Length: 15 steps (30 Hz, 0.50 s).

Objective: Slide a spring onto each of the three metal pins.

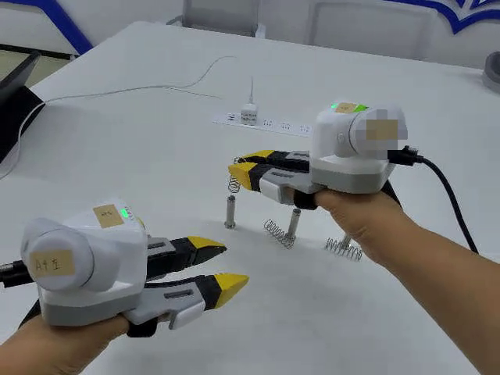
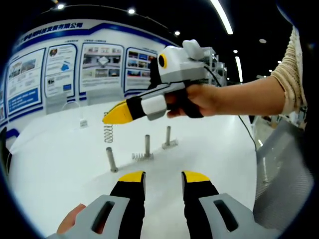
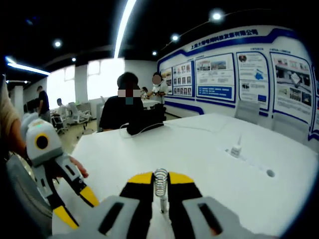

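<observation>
Three upright metal pins stand on the white table: the left pin (image 1: 230, 212) (image 2: 111, 159), the middle pin (image 1: 294, 222) (image 2: 147, 145), and the right pin (image 1: 344, 240) (image 2: 168, 136), partly behind the hand. My right gripper (image 1: 239, 173) (image 2: 114, 116) (image 3: 160, 178) is shut on a spring (image 1: 233, 184) (image 2: 108, 133) (image 3: 160, 185), which hangs upright just above the left pin. A second spring (image 1: 278, 233) (image 2: 142, 156) lies by the middle pin and a third spring (image 1: 344, 249) by the right pin. My left gripper (image 1: 223, 266) (image 2: 164, 177) (image 3: 75, 199) is open, holds nothing, and stays nearer me.
A white power strip (image 1: 266, 122) with a plugged-in charger (image 1: 249, 114) (image 3: 234, 149) lies behind the pins, and its thin cable (image 1: 117, 94) runs left. A black cable (image 1: 449, 195) trails from the right gripper. A dark object (image 1: 16, 101) sits at the table's left edge. People sit at a far table.
</observation>
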Each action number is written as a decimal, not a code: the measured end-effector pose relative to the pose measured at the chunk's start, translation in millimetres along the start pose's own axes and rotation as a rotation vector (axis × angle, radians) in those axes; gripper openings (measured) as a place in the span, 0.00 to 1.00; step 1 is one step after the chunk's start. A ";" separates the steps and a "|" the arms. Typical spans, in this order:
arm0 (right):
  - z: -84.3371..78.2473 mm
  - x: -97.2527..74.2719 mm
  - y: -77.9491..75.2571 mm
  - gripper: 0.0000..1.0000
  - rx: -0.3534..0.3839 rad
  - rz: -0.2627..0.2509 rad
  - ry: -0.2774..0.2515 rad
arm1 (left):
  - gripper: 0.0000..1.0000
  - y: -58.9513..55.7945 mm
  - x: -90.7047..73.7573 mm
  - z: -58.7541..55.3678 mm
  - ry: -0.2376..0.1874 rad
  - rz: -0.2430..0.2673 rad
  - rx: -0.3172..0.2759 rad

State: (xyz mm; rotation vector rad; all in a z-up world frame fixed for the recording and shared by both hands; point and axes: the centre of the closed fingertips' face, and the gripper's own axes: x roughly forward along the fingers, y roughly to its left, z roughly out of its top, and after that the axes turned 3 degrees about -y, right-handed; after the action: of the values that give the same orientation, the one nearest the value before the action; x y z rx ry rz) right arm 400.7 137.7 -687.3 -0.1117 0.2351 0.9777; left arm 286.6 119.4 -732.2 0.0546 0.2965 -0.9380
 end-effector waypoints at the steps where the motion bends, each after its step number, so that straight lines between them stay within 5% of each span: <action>1: -1.2 1.1 0.3 0.12 -0.002 -0.001 0.003 | 0.30 0.3 -0.3 -0.3 0.001 0.000 -0.002; 15: -13.9 6.1 -2.8 0.12 -0.001 -0.019 0.037 | 0.32 2.3 0.2 -2.2 0.006 -0.002 -0.023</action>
State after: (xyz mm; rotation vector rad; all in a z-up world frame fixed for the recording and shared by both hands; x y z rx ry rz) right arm 404.3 138.3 -702.3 -0.1329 0.2665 0.9575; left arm 288.0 120.9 -734.6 0.0364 0.3131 -0.9363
